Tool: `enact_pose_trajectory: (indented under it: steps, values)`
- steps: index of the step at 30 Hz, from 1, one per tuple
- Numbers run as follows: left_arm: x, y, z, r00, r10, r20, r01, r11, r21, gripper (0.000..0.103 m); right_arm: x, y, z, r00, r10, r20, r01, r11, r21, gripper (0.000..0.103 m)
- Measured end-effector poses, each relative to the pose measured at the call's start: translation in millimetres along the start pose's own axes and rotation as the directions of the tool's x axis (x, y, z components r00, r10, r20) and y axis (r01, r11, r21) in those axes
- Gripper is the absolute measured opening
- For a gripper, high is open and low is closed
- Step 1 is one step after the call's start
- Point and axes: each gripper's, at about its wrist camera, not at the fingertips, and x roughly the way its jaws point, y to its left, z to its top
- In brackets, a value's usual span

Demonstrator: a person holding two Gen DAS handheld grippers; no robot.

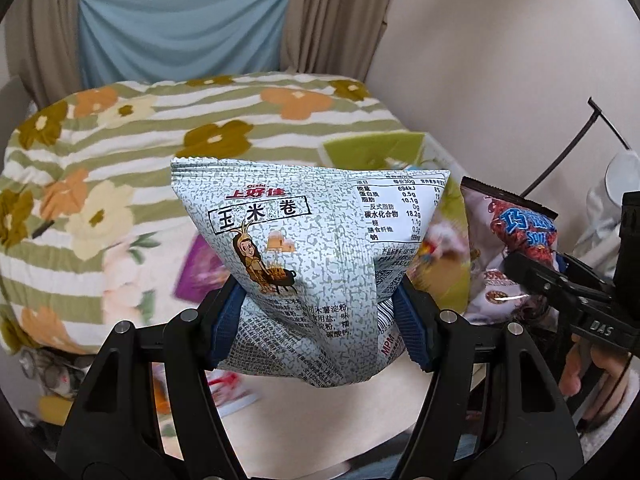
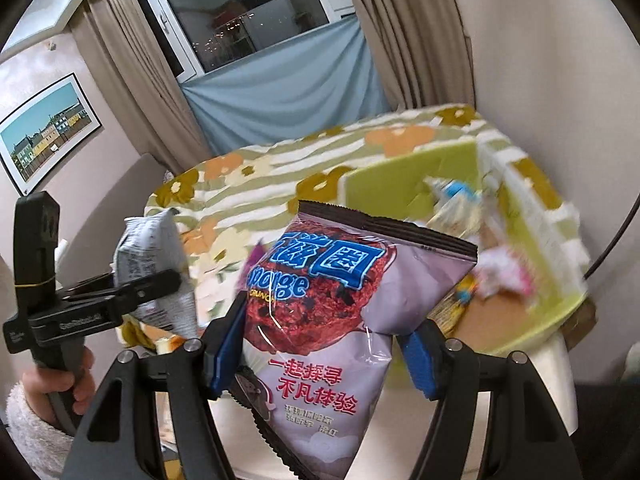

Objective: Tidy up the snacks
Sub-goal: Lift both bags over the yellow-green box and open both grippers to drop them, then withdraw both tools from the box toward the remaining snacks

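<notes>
A grey-green corn roll bag [image 1: 304,248] is gripped by the left tongs [image 1: 320,328]; a purple crunch snack bag [image 2: 332,320] is gripped by the right tongs [image 2: 324,354]

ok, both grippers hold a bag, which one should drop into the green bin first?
Right, probably. The right gripper with the purple bag has the green bin just ahead. The left gripper, holding the white bag, is farther to its side.

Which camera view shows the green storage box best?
The right wrist view: the green box shows its inner walls and blurred snacks inside. The left wrist view gives only a corner of it behind the grey-white snack bag.
</notes>
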Motion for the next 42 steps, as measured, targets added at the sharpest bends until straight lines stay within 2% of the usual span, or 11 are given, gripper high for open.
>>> enact_pose_trajectory:
  steps: [3, 8, 14, 16, 18, 20, 28, 37, 38, 41, 42]
  values:
    - [25, -36, 14, 1.0, -0.002, -0.003, 0.002, 1.0, -0.004, 0.065, -4, -36, 17, 1.0, -0.029, 0.005, 0.029, 0.999, -0.031, 0.064]
    - [83, -93, 26, 0.999, -0.028, -0.046, 0.026, 0.999, -0.032, 0.065, -7, -91, 37, 1.0, -0.015, -0.008, 0.015, 1.0, -0.024, 0.064]
    - [143, -131, 20, 0.993, -0.023, -0.115, 0.014, 0.997, -0.073, 0.065, 0, -140, 46, 0.998, 0.028, -0.051, -0.029, 1.0, -0.012, 0.064]
    - [156, -138, 16, 0.992, -0.027, -0.123, 0.016, 0.996, -0.087, 0.07, 2, -153, 48, 0.996, 0.06, -0.064, -0.06, 0.998, 0.0, 0.064]
    - [166, -143, 11, 0.99, 0.011, -0.14, -0.022, 0.997, -0.079, 0.089, 7, -162, 48, 0.995, 0.068, -0.076, -0.068, 0.998, -0.007, 0.064]
    - [168, -146, 7, 0.988, 0.06, -0.142, -0.071, 0.995, -0.076, 0.091, 10, -168, 49, 0.994, 0.073, -0.083, -0.074, 0.997, -0.011, 0.064]
    - [147, -131, -7, 0.984, 0.121, -0.132, -0.136, 0.985, -0.108, 0.092, 30, -169, 53, 0.986, 0.11, -0.125, -0.12, 0.99, -0.075, 0.065]
    - [129, -119, -5, 0.981, 0.162, -0.107, -0.176, 0.974, -0.141, 0.092, 68, -155, 70, 0.975, 0.158, -0.159, -0.171, 0.983, -0.069, 0.066]
    - [127, -118, -5, 0.98, 0.167, -0.105, -0.181, 0.973, -0.145, 0.092, 71, -154, 70, 0.974, 0.157, -0.164, -0.17, 0.983, -0.069, 0.069]
    - [123, -113, -8, 0.979, 0.179, -0.1, -0.194, 0.968, -0.159, 0.092, 72, -151, 67, 0.977, 0.155, -0.147, -0.168, 0.983, -0.08, 0.091]
    - [122, -112, -9, 0.978, 0.181, -0.099, -0.196, 0.967, -0.164, 0.092, 72, -151, 66, 0.978, 0.154, -0.141, -0.167, 0.982, -0.087, 0.091]
